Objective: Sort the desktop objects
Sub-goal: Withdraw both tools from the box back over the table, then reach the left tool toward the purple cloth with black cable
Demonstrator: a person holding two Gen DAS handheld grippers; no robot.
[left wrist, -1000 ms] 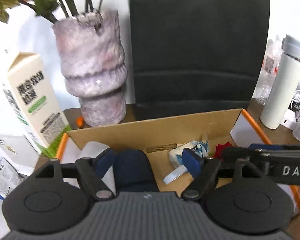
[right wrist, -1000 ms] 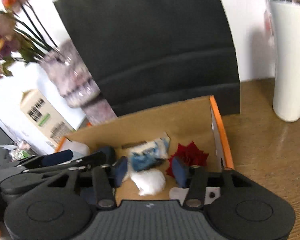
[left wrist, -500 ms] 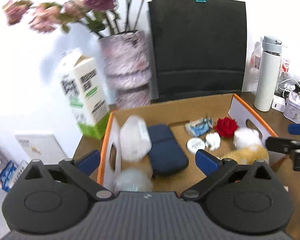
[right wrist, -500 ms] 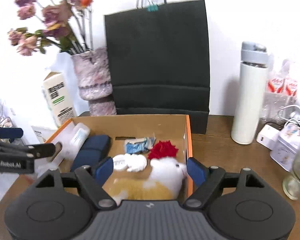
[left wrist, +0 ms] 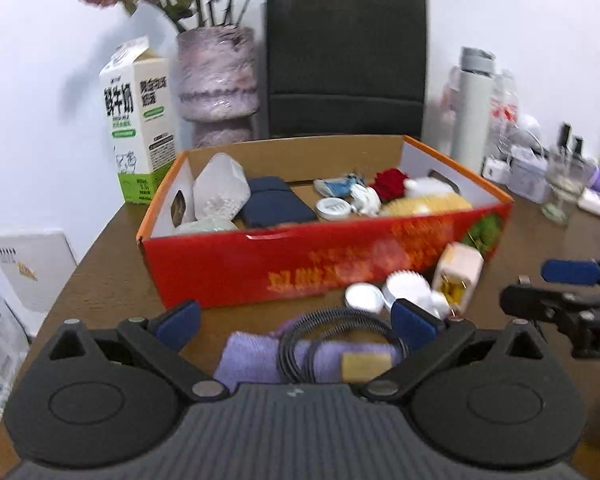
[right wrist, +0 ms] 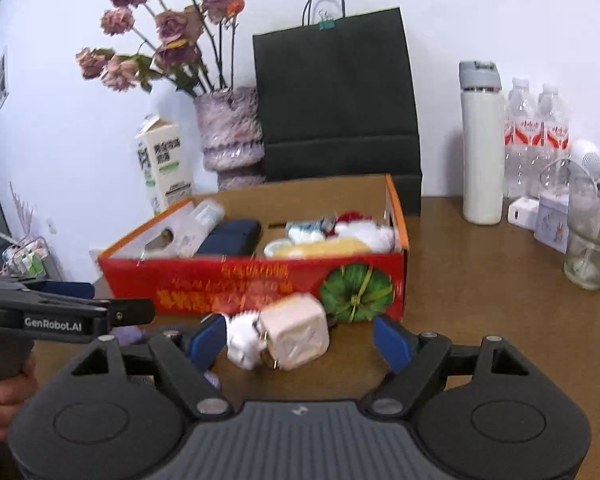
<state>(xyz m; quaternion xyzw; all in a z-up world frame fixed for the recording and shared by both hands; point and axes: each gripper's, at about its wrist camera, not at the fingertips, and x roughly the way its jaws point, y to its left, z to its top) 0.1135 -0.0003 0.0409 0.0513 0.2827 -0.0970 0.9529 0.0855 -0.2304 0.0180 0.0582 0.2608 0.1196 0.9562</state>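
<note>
A red cardboard box (left wrist: 320, 264) (right wrist: 236, 284) stands on the wooden desk, holding a navy case (left wrist: 274, 206), a clear bottle (left wrist: 220, 192), a red flower (left wrist: 390, 182), a round tin and a yellow plush. In front of it lie a purple cloth (left wrist: 260, 356), a black coiled cable (left wrist: 332, 328), a white paper cup liner (left wrist: 406, 288) (right wrist: 242, 338), a small round lid (left wrist: 364, 298) and a pale pink cube box (left wrist: 458, 276) (right wrist: 296, 332). My left gripper (left wrist: 296, 320) is open above the cloth and cable. My right gripper (right wrist: 300, 340) is open around the cube box, not touching it.
Behind the box stand a milk carton (left wrist: 140, 120), a pink vase with dried roses (left wrist: 218, 80) and a black paper bag (left wrist: 346, 60). At the right are a white flask (right wrist: 482, 144), water bottles (right wrist: 536, 136), a glass (right wrist: 592, 240) and chargers.
Both grippers have pulled back out of the box and dropped toward the desk in front of it. Both have opened wide; the loose items in front of the box have come into view.
</note>
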